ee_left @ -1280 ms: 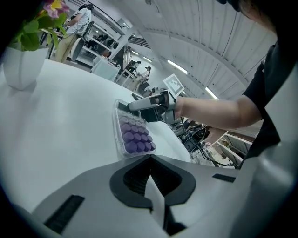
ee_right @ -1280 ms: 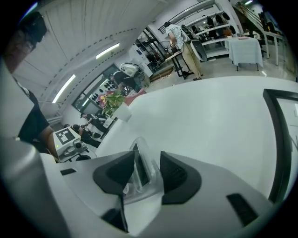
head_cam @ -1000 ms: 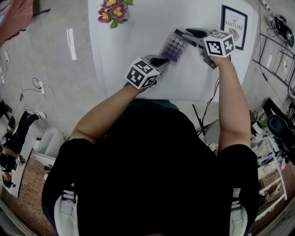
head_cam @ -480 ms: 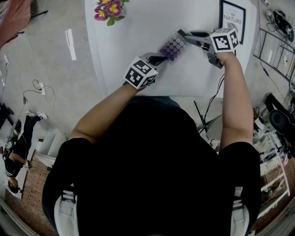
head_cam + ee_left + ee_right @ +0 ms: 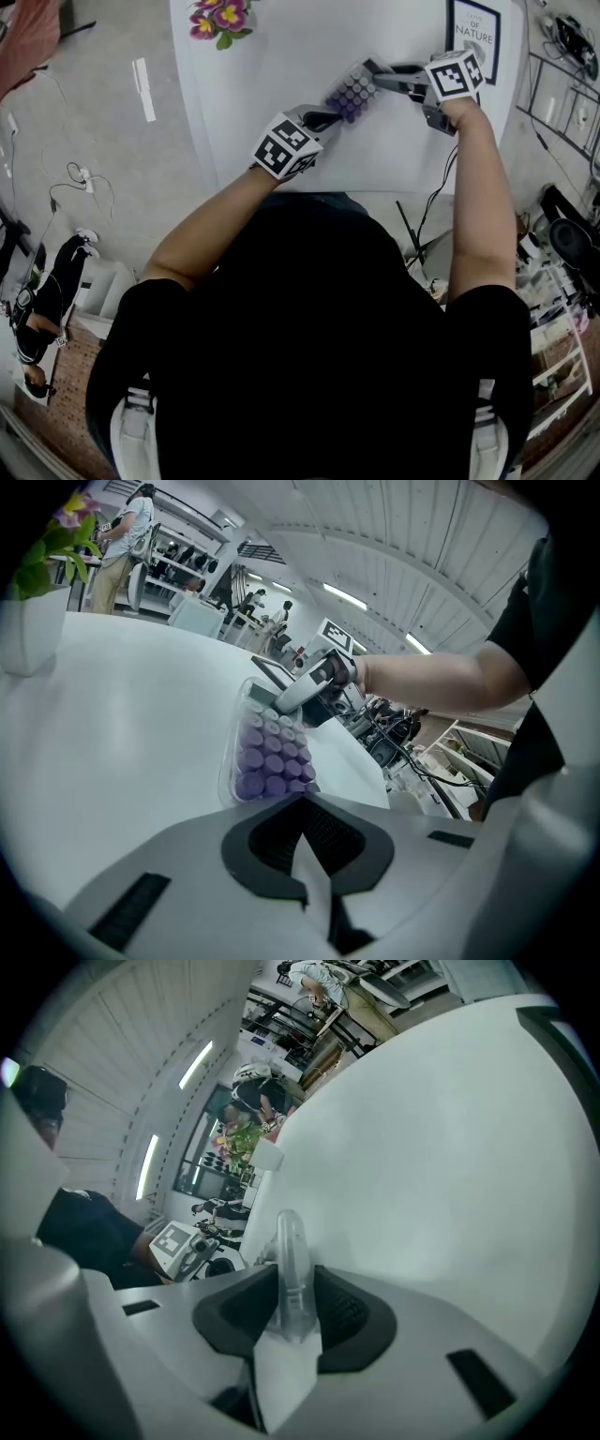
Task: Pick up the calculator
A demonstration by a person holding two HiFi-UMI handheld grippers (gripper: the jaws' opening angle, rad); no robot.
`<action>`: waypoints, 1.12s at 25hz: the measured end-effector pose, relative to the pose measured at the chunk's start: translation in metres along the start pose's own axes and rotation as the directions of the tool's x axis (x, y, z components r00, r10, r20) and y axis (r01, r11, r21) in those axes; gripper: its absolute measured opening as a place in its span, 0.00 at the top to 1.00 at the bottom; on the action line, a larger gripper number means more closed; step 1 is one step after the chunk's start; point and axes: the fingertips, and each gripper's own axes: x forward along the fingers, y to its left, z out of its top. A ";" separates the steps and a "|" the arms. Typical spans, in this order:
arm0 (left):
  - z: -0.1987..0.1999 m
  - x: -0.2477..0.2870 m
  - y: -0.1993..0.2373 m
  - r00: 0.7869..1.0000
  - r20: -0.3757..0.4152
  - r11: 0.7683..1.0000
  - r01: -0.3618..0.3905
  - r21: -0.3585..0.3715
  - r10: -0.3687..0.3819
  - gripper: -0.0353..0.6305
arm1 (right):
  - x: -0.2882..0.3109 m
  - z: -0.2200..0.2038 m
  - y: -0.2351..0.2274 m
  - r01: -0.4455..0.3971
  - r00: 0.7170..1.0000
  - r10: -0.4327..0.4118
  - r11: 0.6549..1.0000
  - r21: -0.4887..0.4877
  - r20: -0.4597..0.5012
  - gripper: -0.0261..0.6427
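The calculator [image 5: 353, 92], clear-cased with rows of purple keys, lies on the white table [image 5: 272, 84] between my two grippers. In the left gripper view the calculator [image 5: 267, 752] shows face up. My right gripper [image 5: 377, 71] is shut on its far end. The right gripper view shows the clear edge [image 5: 289, 1260] standing between that gripper's pads [image 5: 339, 1312]. Those jaws have just been opening slightly, the edge still between them. My left gripper [image 5: 326, 119] points at the calculator's near end with its tips together and nothing between them.
A pot of pink and yellow flowers [image 5: 217, 19] stands at the table's far left. A framed print [image 5: 473, 37] lies at the far right, just beyond my right gripper. The table's near edge runs right behind my left gripper. Shelves and cables crowd the floor on the right.
My right gripper has rolled and shifted a little toward the framed print, the calculator's end still in it. My left gripper has stayed where it was.
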 end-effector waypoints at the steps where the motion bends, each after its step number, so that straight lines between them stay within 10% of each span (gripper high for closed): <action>1: -0.001 0.000 0.000 1.000 0.000 1.000 0.001 0.001 -0.001 0.92 | 0.000 -0.001 0.001 -0.007 1.000 0.007 1.000 0.005 -0.002 0.77; 28: -0.001 -0.030 -0.031 1.000 -0.023 0.994 0.022 0.103 -0.020 0.92 | -0.029 -0.030 0.054 -0.012 0.999 0.014 0.999 -0.035 0.045 0.80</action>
